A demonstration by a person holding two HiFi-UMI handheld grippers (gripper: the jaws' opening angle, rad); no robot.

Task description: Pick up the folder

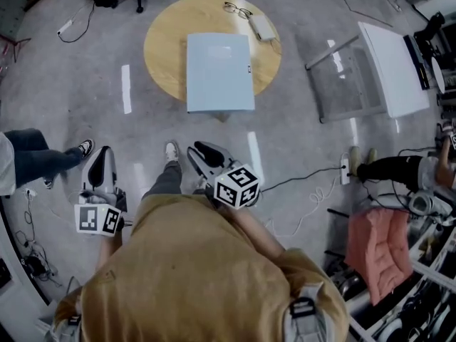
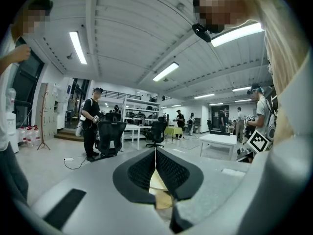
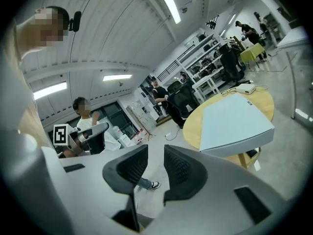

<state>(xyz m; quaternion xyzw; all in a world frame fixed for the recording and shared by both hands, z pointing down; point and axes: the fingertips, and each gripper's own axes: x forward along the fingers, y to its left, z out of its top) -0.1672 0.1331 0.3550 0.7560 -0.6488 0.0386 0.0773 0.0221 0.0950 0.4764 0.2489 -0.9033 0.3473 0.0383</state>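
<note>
Pale blue rectangular folder [image 1: 219,72] lies flat on a round yellow wooden table [image 1: 160,45], long axis running twelve to six, its near edge overhanging the rim. It sits at twelve o'clock from the right gripper [image 1: 206,155], well apart, and at one o'clock from the farther left gripper [image 1: 100,166]. Right jaws stand slightly apart, empty; left jaws are together. Both grippers are held at the person's waist, pointing nearly level.

A round wooden table [image 1: 162,45] bears glasses [image 1: 237,9] — a pink cushion [image 1: 377,246] lies well apart, rightward.
</note>
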